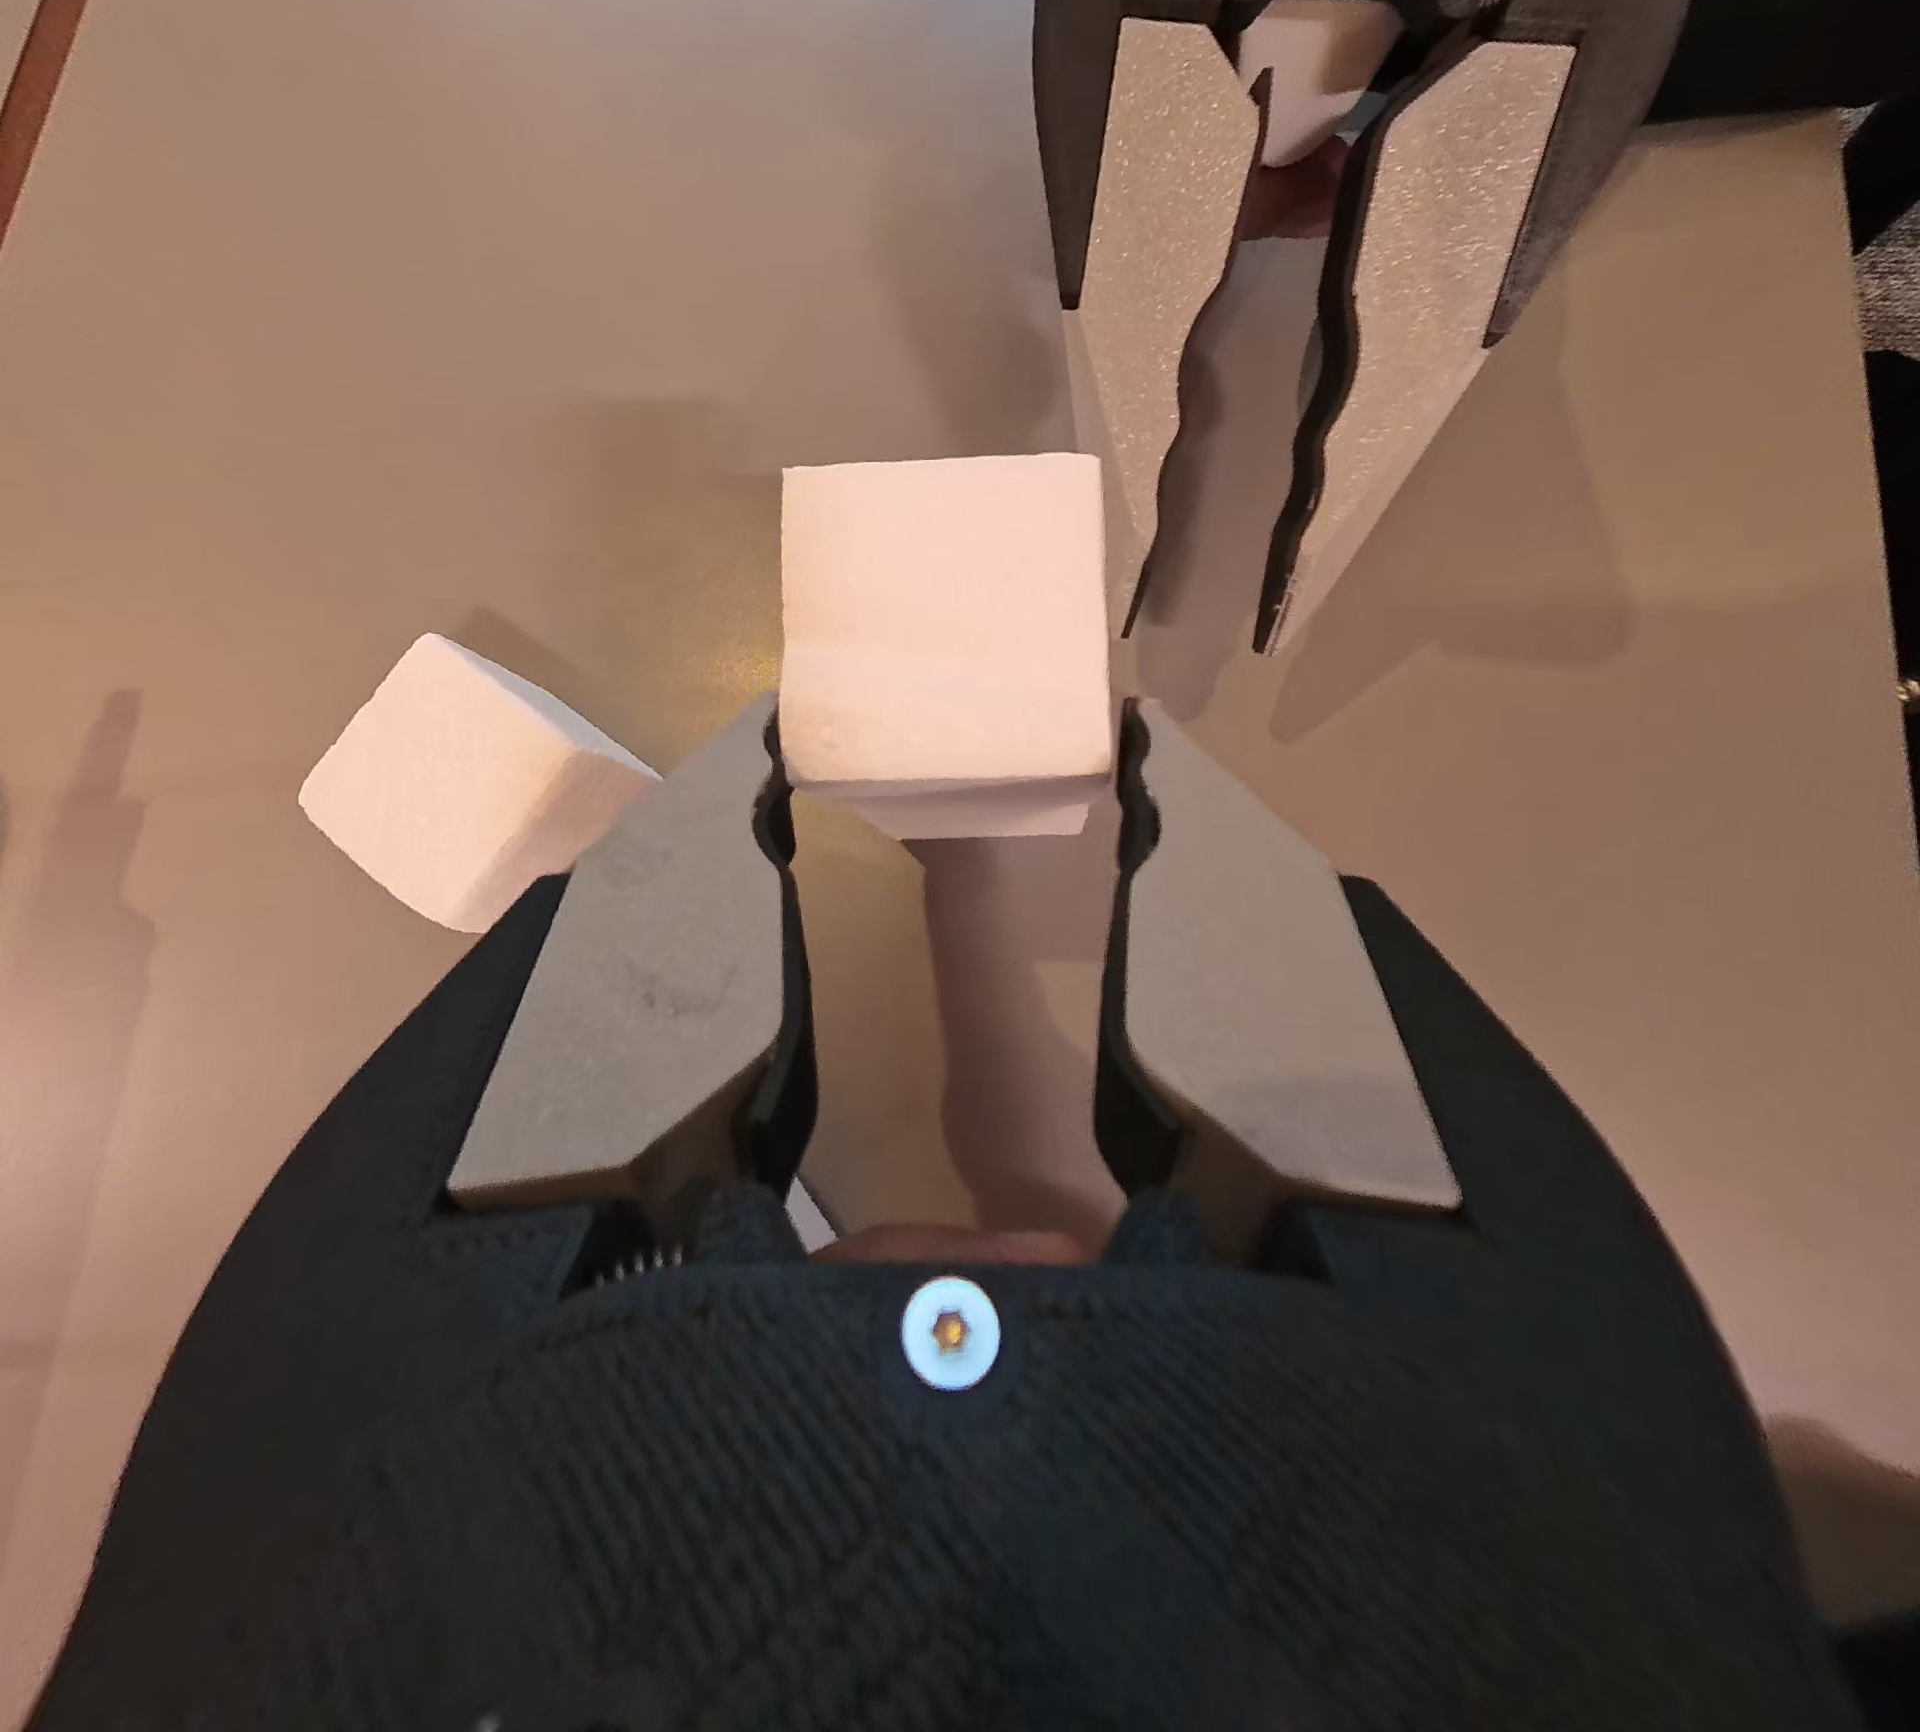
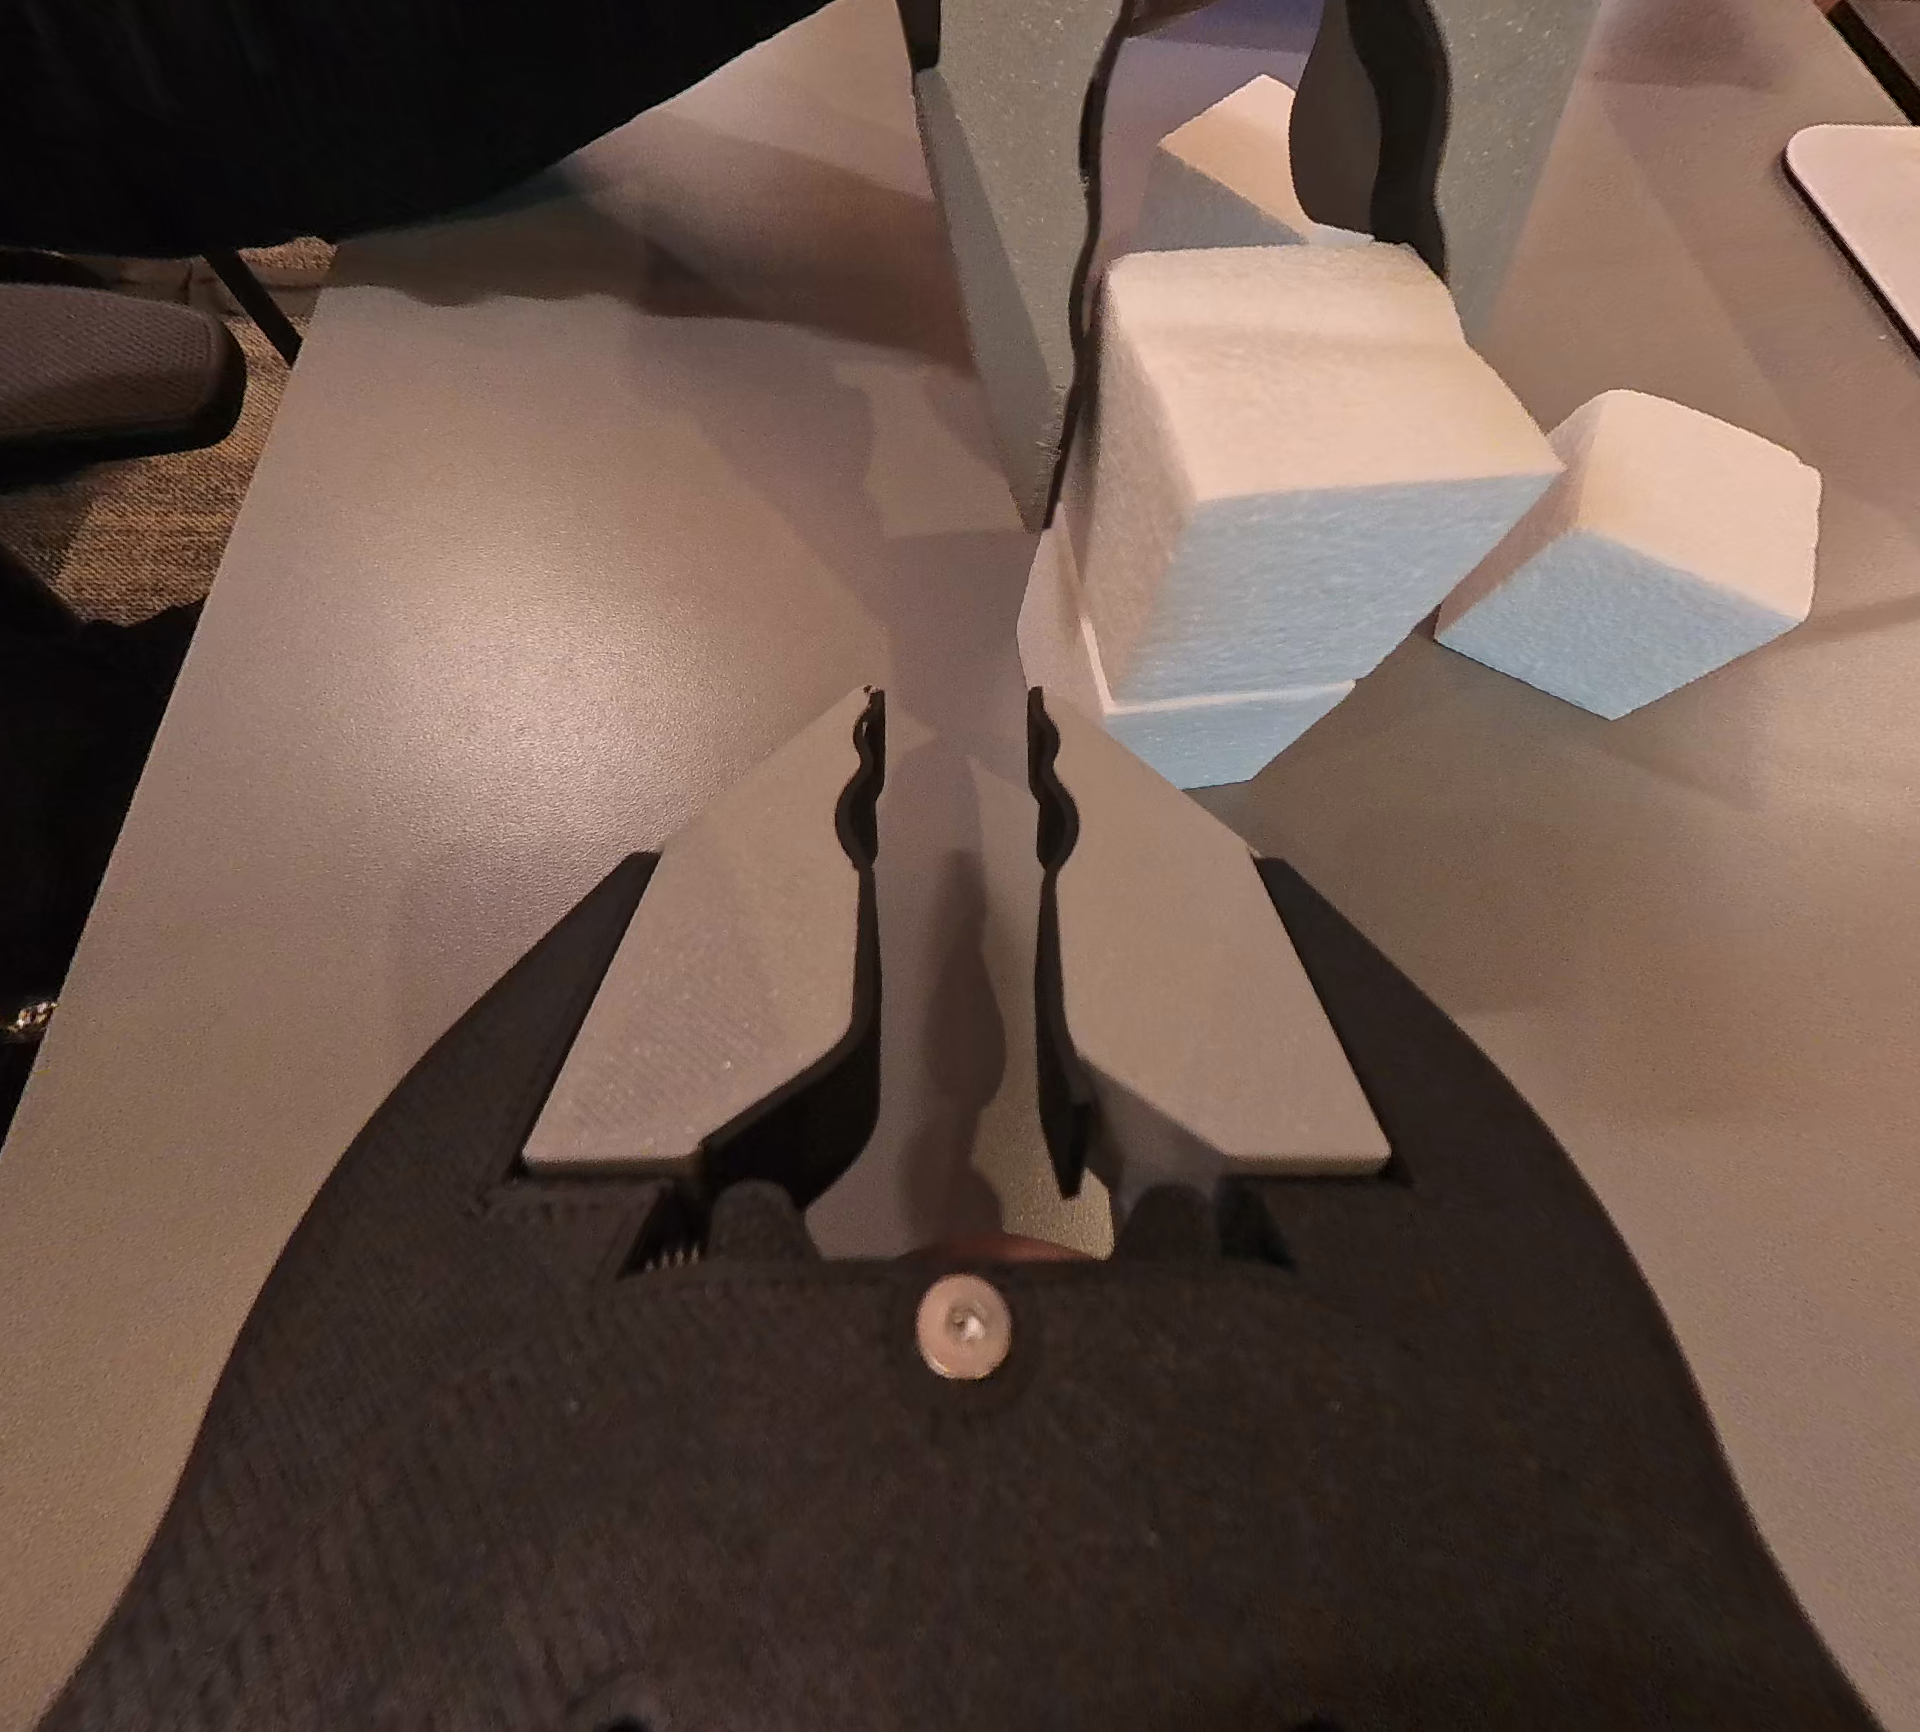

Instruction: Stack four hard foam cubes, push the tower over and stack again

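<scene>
Left gripper (image 1: 948, 747) jaws clamped on grainy white foam cube (image 1: 940, 622) atop another cube (image 2: 1210, 721), matte grey surface (image 2: 520, 643); right gripper (image 2: 956, 716) at five o'clock, jaws parted, empty.

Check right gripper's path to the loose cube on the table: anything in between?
Yes. From the right gripper, the loose cube lies beyond the two-cube stack, which the left gripper straddles. A direct line crosses both; the bare table on the near side looks like an open way around.
</scene>
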`<action>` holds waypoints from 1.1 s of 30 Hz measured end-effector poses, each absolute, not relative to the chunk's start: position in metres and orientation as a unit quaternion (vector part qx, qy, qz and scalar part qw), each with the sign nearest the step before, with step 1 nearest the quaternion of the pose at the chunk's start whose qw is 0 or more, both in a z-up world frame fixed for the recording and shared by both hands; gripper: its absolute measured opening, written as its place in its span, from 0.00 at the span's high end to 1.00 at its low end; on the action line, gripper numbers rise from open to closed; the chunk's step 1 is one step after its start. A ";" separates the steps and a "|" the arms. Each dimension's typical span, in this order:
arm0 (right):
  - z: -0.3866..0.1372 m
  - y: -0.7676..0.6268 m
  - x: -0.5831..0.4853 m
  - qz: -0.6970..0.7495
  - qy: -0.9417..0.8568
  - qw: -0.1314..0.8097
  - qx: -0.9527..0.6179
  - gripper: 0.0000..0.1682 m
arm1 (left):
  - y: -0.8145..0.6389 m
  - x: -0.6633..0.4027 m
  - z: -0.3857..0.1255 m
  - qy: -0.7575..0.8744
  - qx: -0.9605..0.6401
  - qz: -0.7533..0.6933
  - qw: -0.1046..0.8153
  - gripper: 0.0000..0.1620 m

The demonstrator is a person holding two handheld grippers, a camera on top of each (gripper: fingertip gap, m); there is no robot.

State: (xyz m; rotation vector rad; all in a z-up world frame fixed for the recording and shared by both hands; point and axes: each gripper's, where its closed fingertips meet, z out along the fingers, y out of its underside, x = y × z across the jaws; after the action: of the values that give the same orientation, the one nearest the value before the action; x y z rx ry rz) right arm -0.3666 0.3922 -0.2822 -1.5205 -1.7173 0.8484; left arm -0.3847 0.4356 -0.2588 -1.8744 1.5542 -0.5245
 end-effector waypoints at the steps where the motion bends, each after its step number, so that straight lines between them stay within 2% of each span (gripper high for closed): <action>1: -0.282 0.392 -0.367 0.327 -0.660 0.341 -0.584 0.86 | 0.435 -0.384 -0.259 0.590 -0.713 -0.201 0.319 0.61; 9: -0.283 0.392 -0.367 0.326 -0.662 0.340 -0.584 0.85 | 0.435 -0.388 -0.258 0.585 -0.716 -0.205 0.321 0.52; 20: -0.276 0.394 -0.365 0.331 -0.655 0.350 -0.582 0.85 | 0.463 -0.455 -0.209 0.464 -0.755 -0.204 0.417 0.52; 27: -0.275 0.397 -0.364 0.328 -0.651 0.354 -0.586 0.85 | 0.483 -0.500 -0.239 0.340 -0.843 -0.189 0.372 0.55; 33: -0.268 0.401 -0.361 0.334 -0.642 0.364 -0.586 0.85 | 0.478 -0.510 -0.280 0.340 -0.884 -0.129 0.295 0.55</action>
State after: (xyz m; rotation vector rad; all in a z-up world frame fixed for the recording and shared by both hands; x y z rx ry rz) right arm -0.3607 0.4005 -0.2685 -1.5085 -1.6527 0.8604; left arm -0.5102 0.4778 -0.2799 -2.3518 0.9046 -0.3444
